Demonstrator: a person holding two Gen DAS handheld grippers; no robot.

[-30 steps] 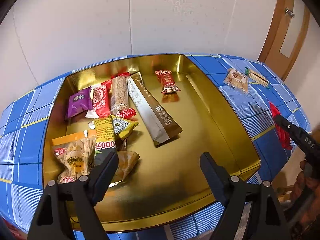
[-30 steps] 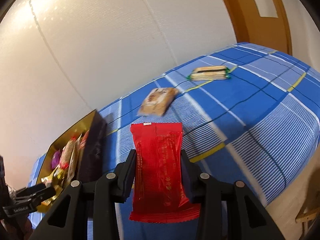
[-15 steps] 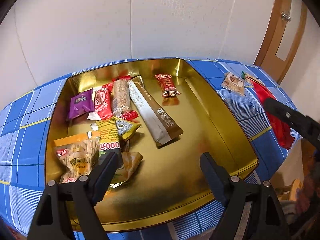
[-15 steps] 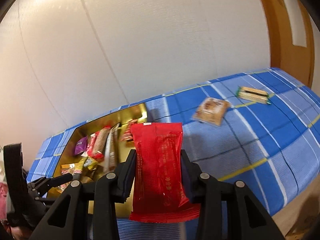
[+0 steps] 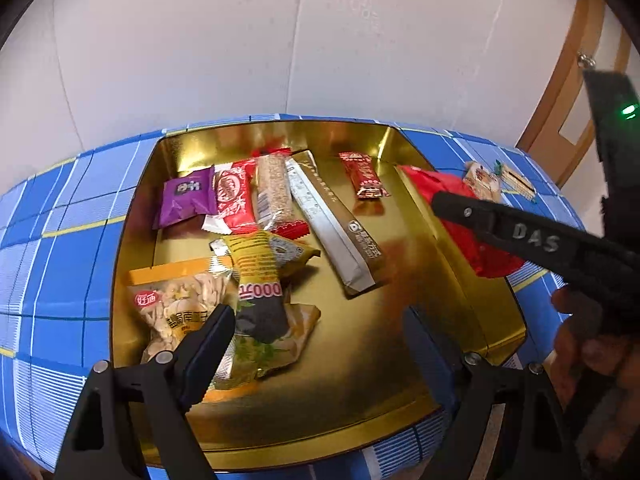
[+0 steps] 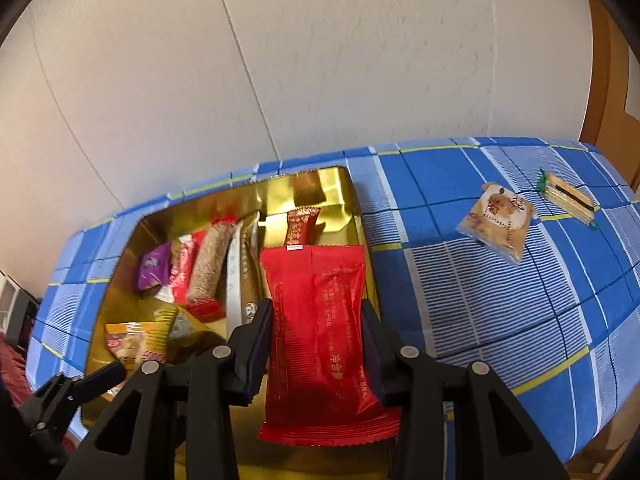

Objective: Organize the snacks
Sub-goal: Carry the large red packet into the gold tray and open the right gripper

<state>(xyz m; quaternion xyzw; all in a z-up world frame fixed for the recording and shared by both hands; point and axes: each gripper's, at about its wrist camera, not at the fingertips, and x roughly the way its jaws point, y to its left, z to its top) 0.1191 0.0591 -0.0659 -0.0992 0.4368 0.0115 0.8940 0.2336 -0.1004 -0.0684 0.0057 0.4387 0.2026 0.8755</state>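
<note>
Step in hand: carrying a snack to the gold tin. Right gripper is clamped on a red snack packet, which hangs over the tin's right wall — not yet clear inside. Left gripper hovers wide and empty over the tin's near end.

Next move, as I judge it: shift the packet left past the rim, lower, release. Bare floor lies right of the long brown sachet. Still on the blue checked cloth: cookie packet, wafer packet.
</note>
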